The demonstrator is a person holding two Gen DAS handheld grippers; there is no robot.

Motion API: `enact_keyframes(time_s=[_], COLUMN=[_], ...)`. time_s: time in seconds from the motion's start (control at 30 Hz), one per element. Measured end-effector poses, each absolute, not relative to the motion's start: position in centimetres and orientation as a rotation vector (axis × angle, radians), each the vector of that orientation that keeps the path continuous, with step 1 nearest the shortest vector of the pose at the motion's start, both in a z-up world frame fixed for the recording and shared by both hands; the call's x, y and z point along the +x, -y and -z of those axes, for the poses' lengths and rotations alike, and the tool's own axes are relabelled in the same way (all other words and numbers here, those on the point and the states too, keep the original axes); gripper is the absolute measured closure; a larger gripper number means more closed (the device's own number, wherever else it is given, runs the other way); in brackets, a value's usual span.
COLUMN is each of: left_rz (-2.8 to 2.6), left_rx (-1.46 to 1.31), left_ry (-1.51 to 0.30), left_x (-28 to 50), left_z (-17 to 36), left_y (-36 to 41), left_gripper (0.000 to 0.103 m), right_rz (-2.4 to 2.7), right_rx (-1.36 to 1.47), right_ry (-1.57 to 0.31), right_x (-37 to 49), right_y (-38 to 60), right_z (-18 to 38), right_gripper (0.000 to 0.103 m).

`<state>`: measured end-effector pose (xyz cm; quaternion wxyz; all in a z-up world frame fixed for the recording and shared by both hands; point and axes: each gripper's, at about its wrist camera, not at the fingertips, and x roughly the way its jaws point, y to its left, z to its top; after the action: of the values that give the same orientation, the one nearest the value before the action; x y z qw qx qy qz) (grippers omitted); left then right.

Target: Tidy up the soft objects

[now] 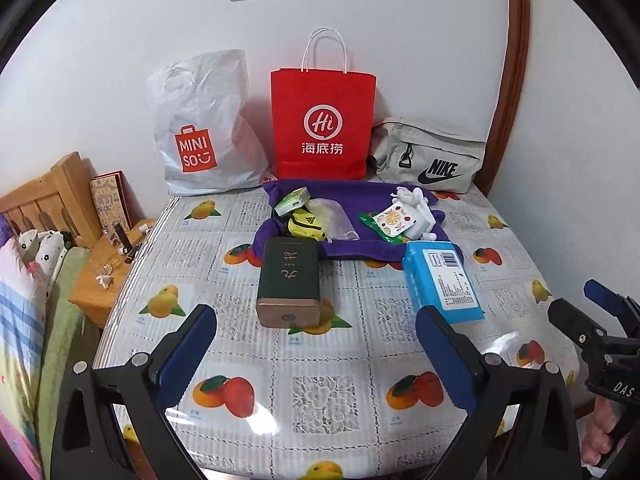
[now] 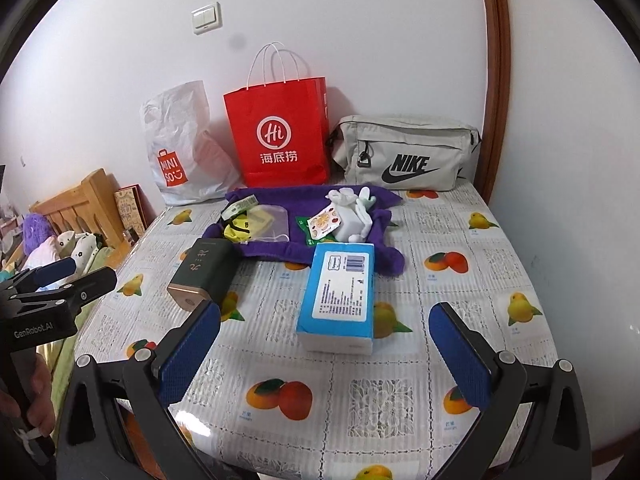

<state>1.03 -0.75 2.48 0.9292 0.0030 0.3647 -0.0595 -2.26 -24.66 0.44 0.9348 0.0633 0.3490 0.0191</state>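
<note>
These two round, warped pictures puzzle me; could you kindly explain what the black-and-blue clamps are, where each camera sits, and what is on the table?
Each clamp is a hand-held two-finger gripper; a person carries one in each hand. A fisheye camera on each looks forward along its fingers, hence the warped pictures. One picture comes from the left gripper, the other from the right gripper. Both are open and hold nothing.

On the fruit-patterned table lie a dark green box, a blue tissue pack, and a purple cloth carrying small items, including a white soft toy. Against the wall stand a white Miniso bag, a red paper bag and a grey Nike pouch.
</note>
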Motion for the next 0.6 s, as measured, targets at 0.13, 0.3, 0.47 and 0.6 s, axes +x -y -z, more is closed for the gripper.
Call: enact_keyframes(time_s=[0.13,0.3,0.47,0.6], left_rz=[0.126,0.134,0.141,0.144], left_rx=[0.008,0.016,0.020,0.015], left_ry=[-0.740,-0.734,-0.731,-0.727], left_x=[0.4,-0.2,-0.6,-0.8], left_z=[-2.5,-2.6,-2.7,-2.8], left_y=[1.0,1.4,1.6,1.6], left_gripper=[0.002,0.002,0.002,0.002], right_rz=[-0.040,-0.042,-0.043,-0.045], right_rx=[0.114,0.108,0.106,0.107], right_ry=[-0.703,-0.701,-0.702,-0.702], right_x=[-2.9,-3.6,-3.9,-4.0], right_y=[24.4,24.1,24.0,24.0], right_z=[-0.6,-0.6,-0.6,-0.6], right_gripper=[0.000,0.000,0.000,0.000])
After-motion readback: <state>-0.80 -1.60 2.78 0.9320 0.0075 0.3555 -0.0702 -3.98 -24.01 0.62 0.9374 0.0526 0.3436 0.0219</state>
